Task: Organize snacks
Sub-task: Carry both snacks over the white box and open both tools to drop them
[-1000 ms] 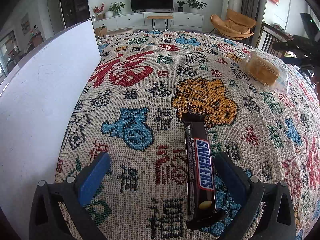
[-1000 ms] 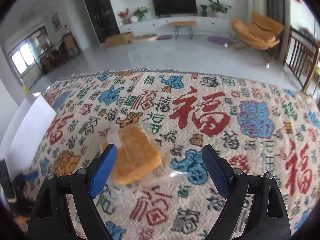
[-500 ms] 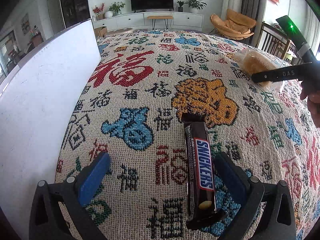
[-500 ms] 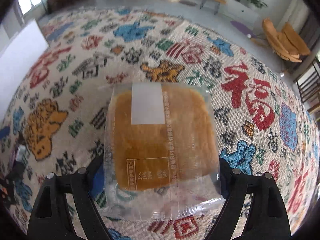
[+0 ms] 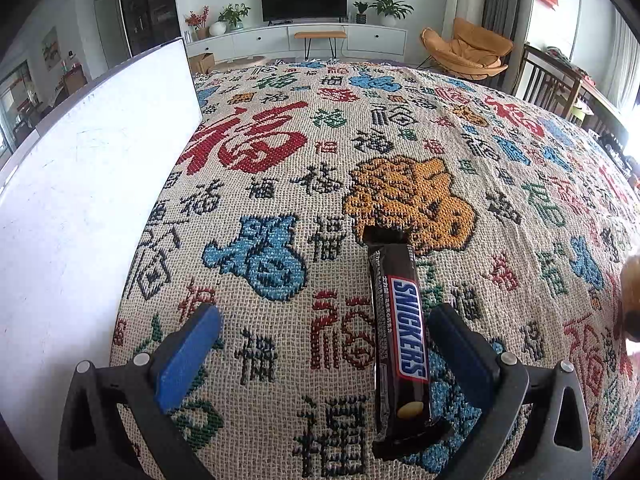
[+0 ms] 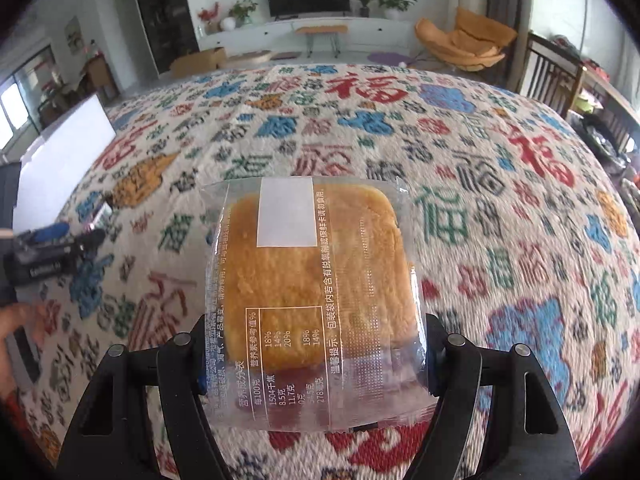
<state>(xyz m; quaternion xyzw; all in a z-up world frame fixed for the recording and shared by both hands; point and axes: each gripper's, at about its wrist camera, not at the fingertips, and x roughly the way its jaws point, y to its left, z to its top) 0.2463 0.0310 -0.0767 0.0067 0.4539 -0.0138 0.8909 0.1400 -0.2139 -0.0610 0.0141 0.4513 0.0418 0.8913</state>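
Observation:
A black Snickers bar (image 5: pixel 400 340) lies lengthwise on the patterned cloth (image 5: pixel 320 160), close to the right finger of my open left gripper (image 5: pixel 324 344), which touches nothing. My right gripper (image 6: pixel 316 356) is shut on a clear-wrapped yellow cake (image 6: pixel 316 276) and holds it lifted above the cloth (image 6: pixel 480 160). The cake's edge shows at the far right of the left wrist view (image 5: pixel 631 296). The left gripper also shows at the left of the right wrist view (image 6: pixel 52 248).
A white box (image 5: pixel 80 200) stands along the left side of the cloth; it also shows in the right wrist view (image 6: pixel 64 160). Beyond the table are a TV stand (image 5: pixel 304 36), an orange chair (image 5: pixel 468 48) and wooden chairs (image 5: pixel 552 88) at the right.
My right gripper came down over the wrapped cake, shut on it and lifted it off the cloth, carrying it nearer. The left gripper and the Snickers bar have not moved.

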